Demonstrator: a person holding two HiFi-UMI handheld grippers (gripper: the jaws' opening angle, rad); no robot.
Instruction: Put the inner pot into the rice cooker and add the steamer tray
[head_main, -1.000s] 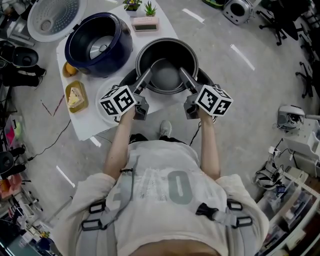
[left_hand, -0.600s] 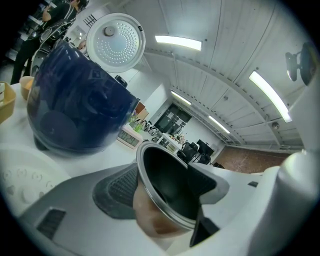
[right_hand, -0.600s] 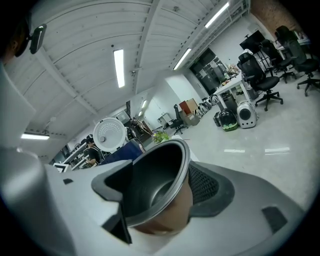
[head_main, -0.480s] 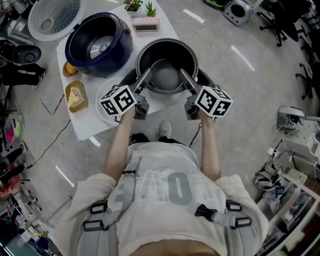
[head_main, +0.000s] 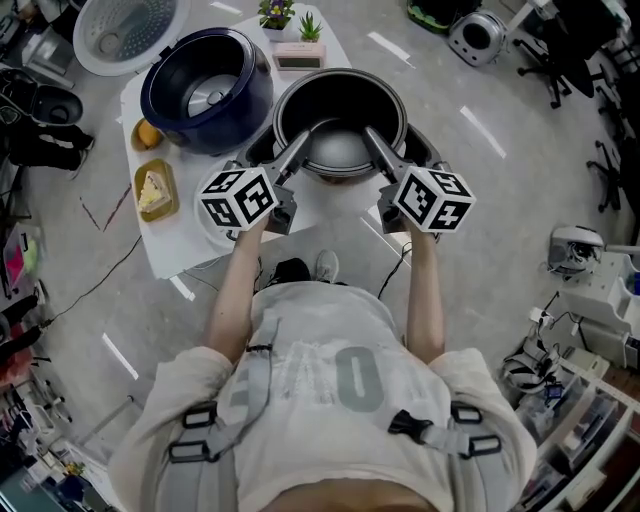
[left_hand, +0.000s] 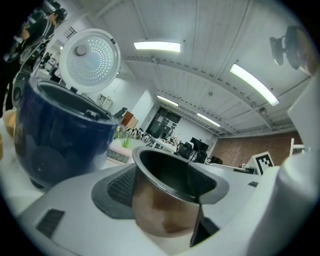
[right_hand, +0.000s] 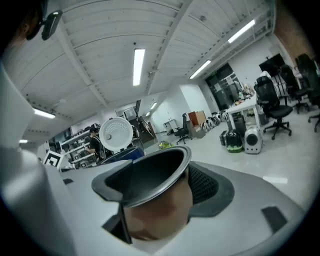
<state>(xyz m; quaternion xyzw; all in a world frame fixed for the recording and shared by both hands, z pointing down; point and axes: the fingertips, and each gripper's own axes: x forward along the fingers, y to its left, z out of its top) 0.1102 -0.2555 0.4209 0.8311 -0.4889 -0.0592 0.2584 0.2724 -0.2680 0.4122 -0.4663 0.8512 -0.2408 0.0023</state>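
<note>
Lifted higher now, inner pot (head_main: 340, 112) sits clamped in left claw (head_main: 300, 148) and right claw (head_main: 375, 140), whose jaws just tightened

A polished grey floor (head_main: 480, 230) is recorded, streaked with reflections of the ceiling strip lights (left_hand: 156, 46). A white desk (head_main: 185, 240) stands on it. Black office chairs (right_hand: 274, 107) are noted near a white wall (right_hand: 198, 97); a brick wall (left_hand: 240, 150) is seen elsewhere.

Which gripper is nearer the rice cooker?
Left. The left gripper grips the pot nearest the rice cooker; the right gripper, jaws just closed further on the rim, holds the far side.
</note>
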